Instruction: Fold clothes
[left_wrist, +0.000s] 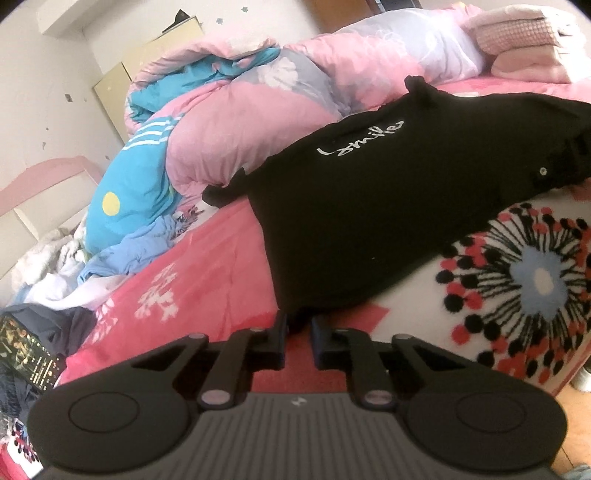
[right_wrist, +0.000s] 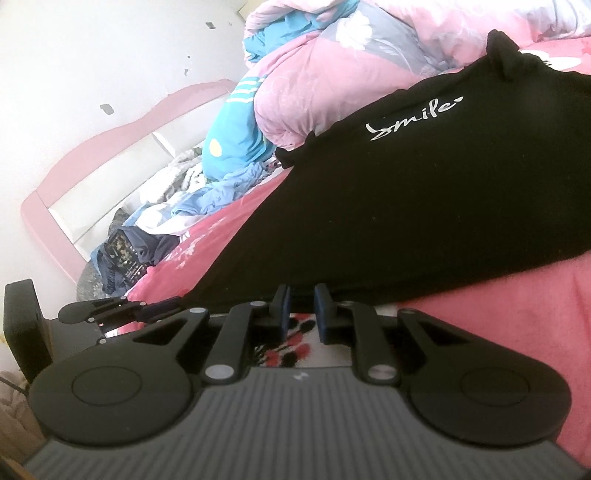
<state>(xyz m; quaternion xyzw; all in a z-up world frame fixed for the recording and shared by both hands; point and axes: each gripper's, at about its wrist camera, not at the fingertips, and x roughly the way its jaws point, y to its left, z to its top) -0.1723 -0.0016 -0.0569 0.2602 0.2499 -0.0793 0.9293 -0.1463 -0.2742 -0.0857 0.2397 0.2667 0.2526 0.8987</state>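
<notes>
Fingers of the left gripper (left_wrist: 298, 334) stood a little apart, their tips right at the near hem of the black T-shirt (left_wrist: 388, 206); whether any cloth sat between them could not be told from the left wrist view. The right gripper (right_wrist: 300, 308) showed the same stance, its blue-padded fingers (right_wrist: 320, 314) slightly parted and reaching the shirt's near edge (right_wrist: 406, 192), with patterned fabric visible through the gap below. In the right wrist view the left gripper (right_wrist: 162, 307) appeared just beside it to the left, low at the same hem.

The T-shirt lay spread flat on the pink floral bedsheet (left_wrist: 207, 273), its white "smile" lettering (left_wrist: 364, 142) facing up and its short sleeves pointing toward the far side. Part of its near edge rested over a white blanket with a black, red and blue flower print (left_wrist: 528, 284).

Beyond the shirt a pink and grey duvet (left_wrist: 258, 122) was heaped along the bed, with a blue garment bearing white stripes and a yellow dot (left_wrist: 125, 199) against it. A light blue cloth (left_wrist: 125, 254) and other crumpled clothes lay near the pink headboard (right_wrist: 92, 162). Folded pink items (left_wrist: 524, 48) sat at the far corner.
</notes>
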